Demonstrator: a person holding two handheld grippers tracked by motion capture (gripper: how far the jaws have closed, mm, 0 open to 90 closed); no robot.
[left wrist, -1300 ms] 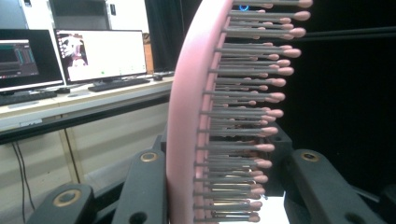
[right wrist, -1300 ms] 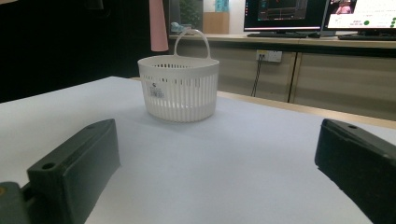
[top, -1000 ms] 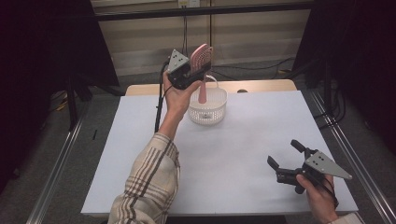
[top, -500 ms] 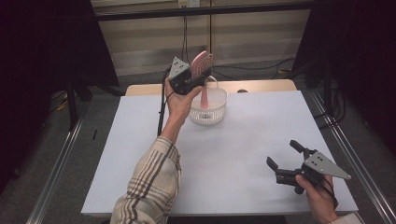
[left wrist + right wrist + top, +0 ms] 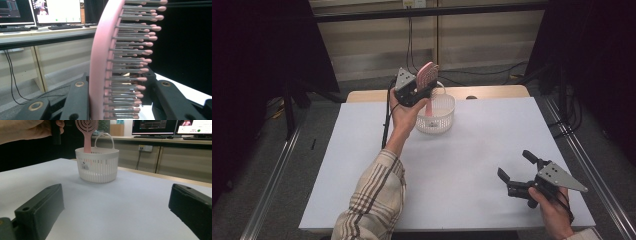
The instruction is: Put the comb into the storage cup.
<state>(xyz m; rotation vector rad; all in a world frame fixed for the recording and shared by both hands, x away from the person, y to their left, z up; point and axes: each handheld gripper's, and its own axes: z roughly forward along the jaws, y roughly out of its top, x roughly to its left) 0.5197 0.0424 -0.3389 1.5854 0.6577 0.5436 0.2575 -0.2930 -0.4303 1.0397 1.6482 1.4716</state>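
A pink hairbrush (image 5: 428, 75) stands upright with its handle down inside a white slatted basket (image 5: 443, 119) at the table's far middle. My left gripper (image 5: 424, 89) is shut on the brush head, held above the basket's left rim. In the left gripper view the pink brush (image 5: 100, 62) with its bristles sits clamped between the two black jaws. My right gripper (image 5: 518, 167) rests low near the table's front right, jaws wide open and empty. In the right gripper view the basket (image 5: 97, 166) and the brush (image 5: 87, 132) stand ahead of the open jaws.
The white table (image 5: 462, 170) has free room across its middle and front. Black frame rails run along both sides. A wooden desk with monitors (image 5: 155, 126) stands beyond the far edge, with cables hanging behind it.
My left gripper has come down with the brush, and the handle has sunk deeper into the basket. The right gripper has stayed where it was.
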